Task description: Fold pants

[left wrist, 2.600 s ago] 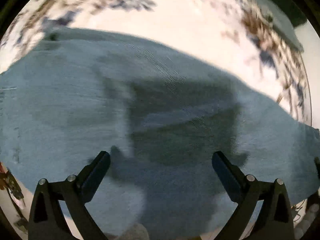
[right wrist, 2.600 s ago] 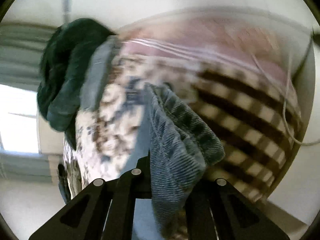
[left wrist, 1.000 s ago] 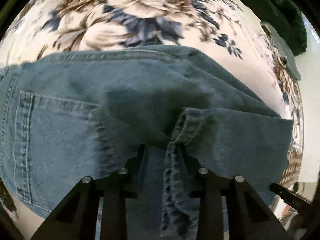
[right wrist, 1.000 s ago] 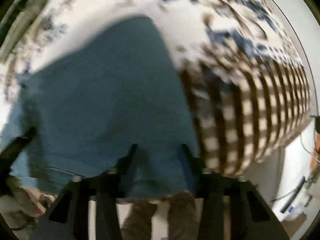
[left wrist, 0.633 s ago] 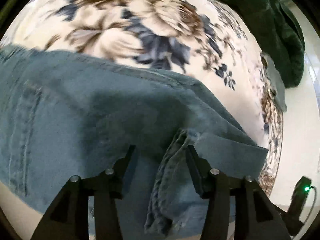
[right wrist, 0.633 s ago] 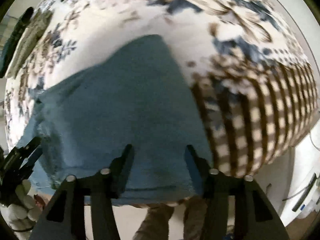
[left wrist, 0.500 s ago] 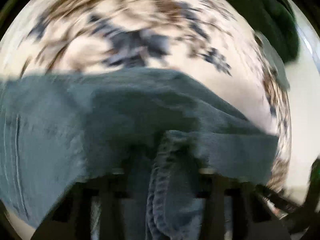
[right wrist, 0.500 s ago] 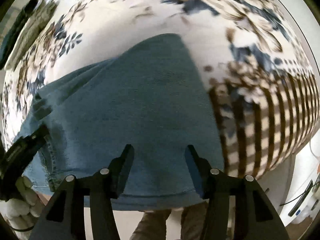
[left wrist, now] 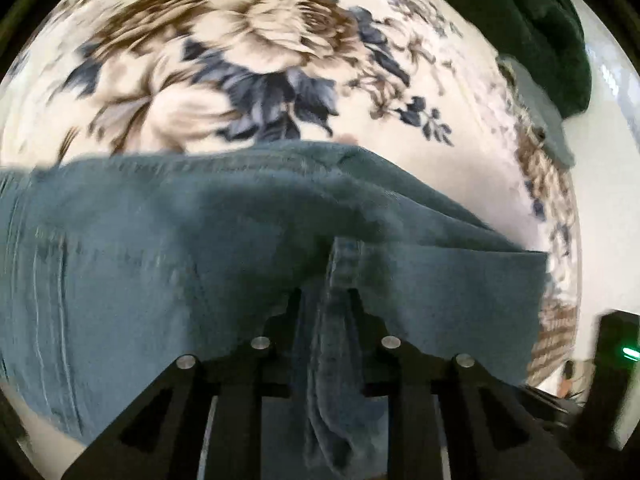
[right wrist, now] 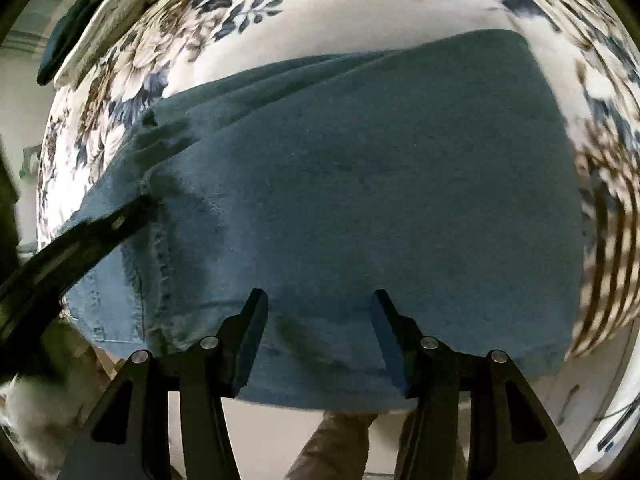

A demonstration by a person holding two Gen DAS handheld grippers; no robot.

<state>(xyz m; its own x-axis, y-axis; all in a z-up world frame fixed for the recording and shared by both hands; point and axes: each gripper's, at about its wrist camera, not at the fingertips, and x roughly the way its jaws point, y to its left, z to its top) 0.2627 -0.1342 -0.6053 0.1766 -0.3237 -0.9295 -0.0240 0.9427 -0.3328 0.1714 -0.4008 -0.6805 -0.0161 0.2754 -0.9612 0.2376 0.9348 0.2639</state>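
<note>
Blue denim pants [left wrist: 168,248] lie folded on a floral bedspread [left wrist: 256,52]. My left gripper [left wrist: 325,300] is shut on a bunched seam edge of the pants, which hangs down between its fingers. In the right wrist view the pants [right wrist: 380,168] spread wide across the bed. My right gripper [right wrist: 318,300] is open just above their near edge and holds nothing. The left gripper's arm [right wrist: 92,236] reaches onto the pants from the left in that view.
A dark green garment [left wrist: 532,20] lies at the bed's far right corner. The bedspread has a brown striped border [right wrist: 612,248] at the right. A person's legs [right wrist: 340,444] stand below the bed's near edge. A black device with a green light [left wrist: 620,352] is at the right.
My right gripper let go of the pants and now stands open over them. My left gripper closed on the seam edge and keeps hold as the view shifts over the bed.
</note>
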